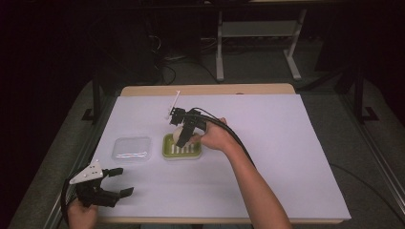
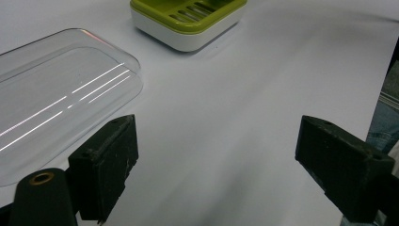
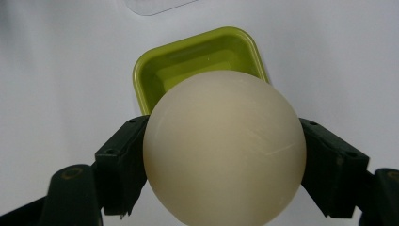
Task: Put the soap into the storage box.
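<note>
My right gripper (image 1: pixel 181 140) is shut on a cream round soap (image 3: pixel 225 148) and holds it just above the green soap dish (image 3: pixel 155 70). From the high view the soap (image 1: pixel 177 133) hangs over the dish (image 1: pixel 181 151) at the table's middle. A clear plastic lid (image 1: pixel 132 149) lies flat to the left of the dish. My left gripper (image 1: pixel 122 182) rests near the front left corner, open with nothing between its jaws. In the left gripper view the lid (image 2: pixel 56 99) lies ahead on the left and the dish (image 2: pixel 188 21) farther off.
A white sheet (image 1: pixel 286 152) covers the wooden table. A white stick-like object (image 1: pixel 175 102) stands near the table's back edge, behind the right gripper. The right gripper's black cable (image 1: pixel 234 136) trails along the forearm. Table legs and cables lie on the floor beyond.
</note>
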